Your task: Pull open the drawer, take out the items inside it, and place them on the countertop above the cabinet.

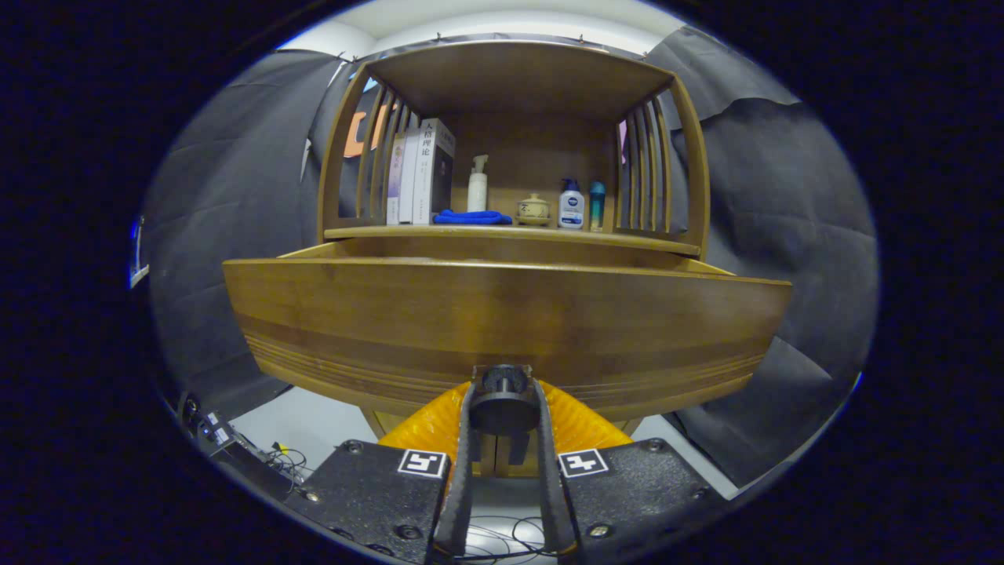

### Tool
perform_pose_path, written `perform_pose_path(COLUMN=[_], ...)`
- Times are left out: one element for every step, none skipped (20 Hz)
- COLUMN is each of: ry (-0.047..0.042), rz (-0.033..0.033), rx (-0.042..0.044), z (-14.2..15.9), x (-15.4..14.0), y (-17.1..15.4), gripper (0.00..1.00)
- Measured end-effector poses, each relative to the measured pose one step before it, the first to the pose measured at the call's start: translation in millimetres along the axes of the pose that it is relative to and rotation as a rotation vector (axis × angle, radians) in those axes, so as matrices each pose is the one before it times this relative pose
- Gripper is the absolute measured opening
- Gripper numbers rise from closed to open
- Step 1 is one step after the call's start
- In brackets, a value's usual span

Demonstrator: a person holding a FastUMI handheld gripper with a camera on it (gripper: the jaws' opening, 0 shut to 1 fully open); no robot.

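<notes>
While fingers (504, 392) clamp knob (503, 402), drawer (502, 314) pulled out, contents hidden.

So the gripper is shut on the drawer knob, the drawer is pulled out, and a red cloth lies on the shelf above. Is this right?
Not quite: the cloth is blue, not red, as the gripper view shows. The rest holds: the gripper is shut on the knob, the drawer is pulled out, and the cloth lies on the shelf above.
</notes>
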State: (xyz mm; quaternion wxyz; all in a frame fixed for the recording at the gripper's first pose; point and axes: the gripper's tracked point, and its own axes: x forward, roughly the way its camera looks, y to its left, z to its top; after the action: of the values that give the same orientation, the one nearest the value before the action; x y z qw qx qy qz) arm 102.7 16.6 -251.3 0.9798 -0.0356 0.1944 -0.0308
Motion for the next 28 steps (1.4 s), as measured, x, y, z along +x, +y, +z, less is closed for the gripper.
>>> perform_pose_path(ry=[-0.00133, 0.00444, 0.00802, 0.01114, 0.01632, 0.02307, 0.02951, 0.02986, 0.00724, -0.00373, -0.00571, -0.00652, 0.00425, -0.00454, -0.01089, -0.01654, -0.01564, -0.00969, 0.00003, -0.00801, 0.00269, 0.00806, 0.01305, 0.02256, 0.03034, 0.03615, 0.03204, 0.03558], rz=[0.00596, 0.00983, 0.00536, 0.00136, 0.00204, -0.00481, -0.00907, -0.01109, 0.01002, 0.01713, 0.00902, 0.01360, 0.00674, 0.01192, 0.01326, 0.01936, 0.01837, 0.02357, 0.01680, 0.01667, 0.00551, 0.00135, -0.00403, -0.00406, 0.00147, -0.00363, 0.00165, 0.00084], rx=[-0.00950, -0.00854, 0.00185, 0.00154, 0.00009, -0.00672, -0.01233, -0.00988, 0.01195, 0.02160, 0.01384, 0.00310, -0.00087, 0.00224, 0.00435, 0.00543, 0.00542, 0.00651, 0.00831, 0.01093, 0.00918, 0.00709, 0.00442, -0.00630, -0.01121, -0.00371, -0.00268, -0.00366], z=[1.06, -0.23, -0.36, -2.75, -0.70, -0.88, -2.57, -1.62, 2.06, 6.47, 8.43, 6.58, 9.12, 9.63, 10.13, 12.22, 13.07, 10.51, 8.48, 8.51, 9.43, 7.75, 5.31, 3.55, 2.30, 1.59, 1.46, 2.49], x=[3.07, -1.01, -0.49, -3.22, -0.92, -1.91, -2.61, -4.82, -9.40, -5.97, -7.32, -9.70, -7.10, -1.53, -4.51, -5.48, -5.13, -3.79, -3.26, -1.41, 0.90, 4.42, 6.08, 6.20, 5.69, 7.57, 7.14, 7.55], y=[0.35, -0.65, 0.14, 0.36, 0.11, -0.21, -2.44, -3.83, -1.57, 3.56, 0.18, 1.15, 0.78, 2.72, 3.17, 5.37, 4.78, 6.04, 5.56, 3.67, 1.44, -0.55, -1.21, -2.12, -0.69, -2.11, -2.40, -1.90], gripper=[0.39, 0.39, 0.39, 0.39, 0.39, 0.44, 0.49, 0.53, 0.58, 0.62, 0.62, 0.72, 0.81, 0.90, 1.00, 0.99, 0.99, 0.99, 0.99, 1.00, 1.00, 1.00, 1.00, 0.99, 1.00, 1.00, 1.00, 1.00])
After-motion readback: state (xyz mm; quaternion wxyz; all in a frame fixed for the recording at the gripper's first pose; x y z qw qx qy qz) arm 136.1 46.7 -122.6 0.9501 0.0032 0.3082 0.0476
